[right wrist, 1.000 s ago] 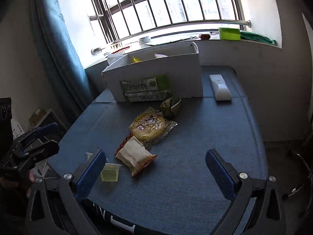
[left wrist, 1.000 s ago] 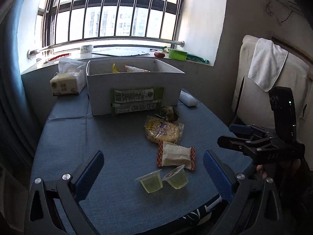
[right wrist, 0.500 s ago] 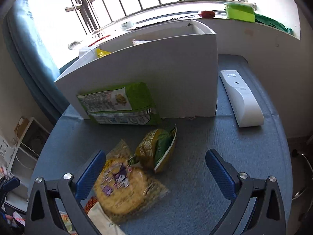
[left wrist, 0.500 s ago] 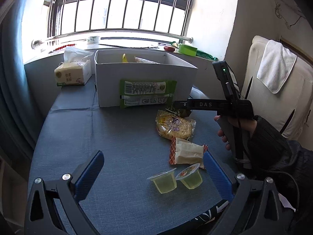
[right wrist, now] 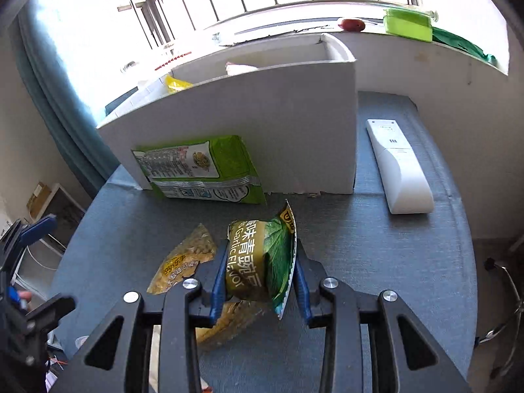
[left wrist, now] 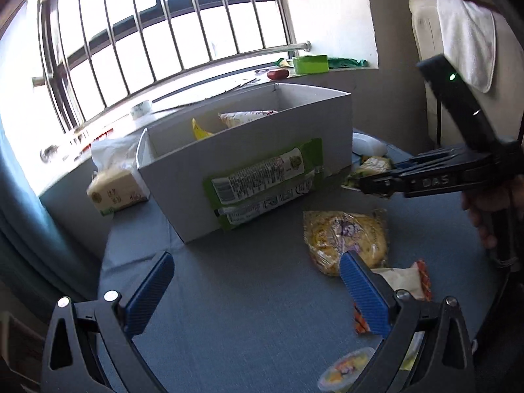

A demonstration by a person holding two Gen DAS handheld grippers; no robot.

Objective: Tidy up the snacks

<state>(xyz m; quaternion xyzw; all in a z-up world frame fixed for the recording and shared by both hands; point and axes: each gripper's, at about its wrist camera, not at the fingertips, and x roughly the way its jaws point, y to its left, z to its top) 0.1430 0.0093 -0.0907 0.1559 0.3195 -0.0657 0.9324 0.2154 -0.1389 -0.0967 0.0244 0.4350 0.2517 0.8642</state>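
My right gripper [right wrist: 260, 255] is closing its jaws on a green garlic-pea bag [right wrist: 262, 255], and both blue pads touch the bag's sides just above the blue tablecloth. A yellow round-cracker pack [right wrist: 183, 262] lies beside and under it. In the left wrist view that gripper [left wrist: 363, 185] reaches in from the right toward the same bag [left wrist: 371, 165]. My left gripper [left wrist: 255, 262] is open with nothing between its fingers, short of the white box [left wrist: 262, 150]. A flat green pack [left wrist: 262, 180] leans on the box front. A red-edged packet [left wrist: 402, 281] and a jelly cup [left wrist: 344, 373] lie near its right finger.
A white remote [right wrist: 398, 167] lies right of the box [right wrist: 245, 114]. A tissue pack [left wrist: 114, 190] stands left of the box. Two snacks show inside the box. A green tub [left wrist: 309, 64] sits on the windowsill. A chair with a white towel [left wrist: 465, 39] stands at the right.
The right gripper came forward over the table to the green pea bag and its fingers closed around it. The left gripper moved toward the box and rolled, tilting its view.
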